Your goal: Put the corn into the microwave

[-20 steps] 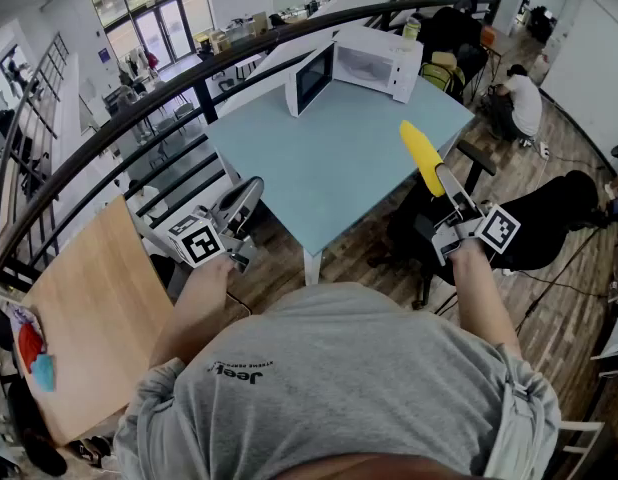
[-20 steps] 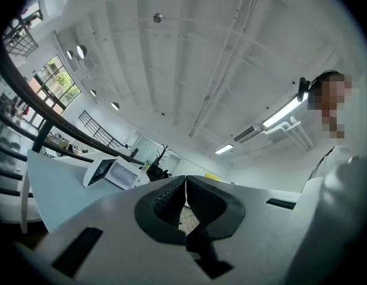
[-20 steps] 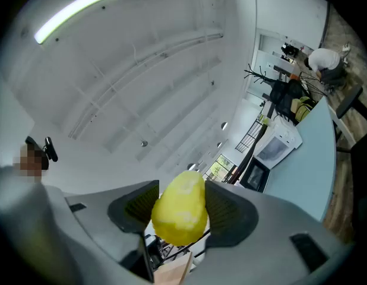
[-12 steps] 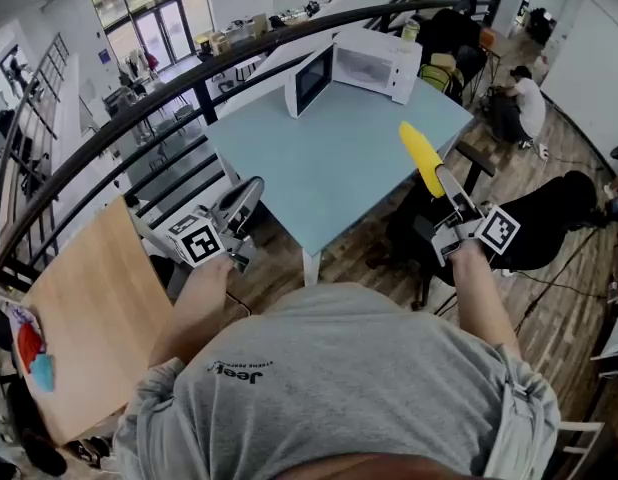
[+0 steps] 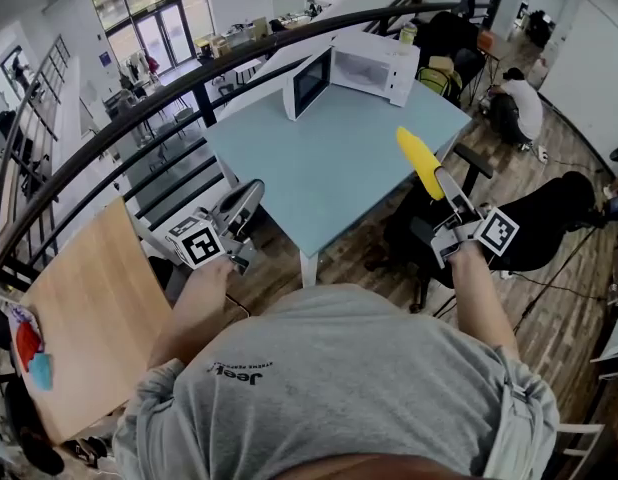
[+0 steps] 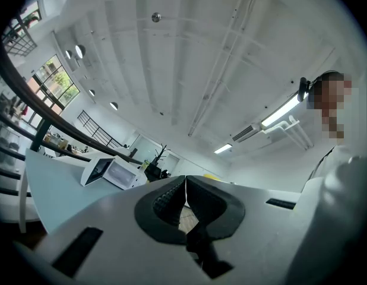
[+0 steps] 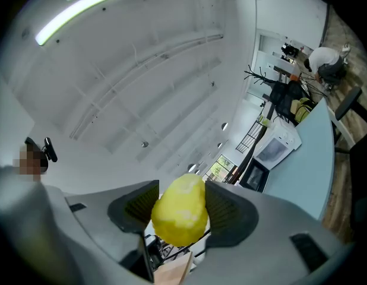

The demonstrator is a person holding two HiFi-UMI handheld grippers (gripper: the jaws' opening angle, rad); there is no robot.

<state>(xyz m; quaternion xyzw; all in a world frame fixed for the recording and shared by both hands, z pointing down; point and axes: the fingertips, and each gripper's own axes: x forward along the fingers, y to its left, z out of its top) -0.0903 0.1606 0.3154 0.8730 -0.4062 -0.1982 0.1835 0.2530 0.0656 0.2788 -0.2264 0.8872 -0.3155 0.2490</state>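
The yellow corn (image 5: 418, 160) sticks out forward from my right gripper (image 5: 438, 180), held above the right edge of the light-blue table (image 5: 329, 168). In the right gripper view both pads press on the corn (image 7: 179, 211), so my right gripper (image 7: 182, 202) is shut on it. The white microwave (image 5: 367, 62) stands at the table's far end with its door (image 5: 308, 80) swung open to the left; it also shows as the microwave (image 7: 272, 149) ahead in the right gripper view. My left gripper (image 5: 245, 199) hangs off the table's left edge, shut and empty, its pads (image 6: 171, 198) touching.
A black curved railing (image 5: 139, 108) runs along the table's far and left side above stairs. A wooden tabletop (image 5: 89, 308) lies at lower left. Dark office chairs (image 5: 549, 223) stand at the right, and a person (image 5: 519, 103) crouches beyond them.
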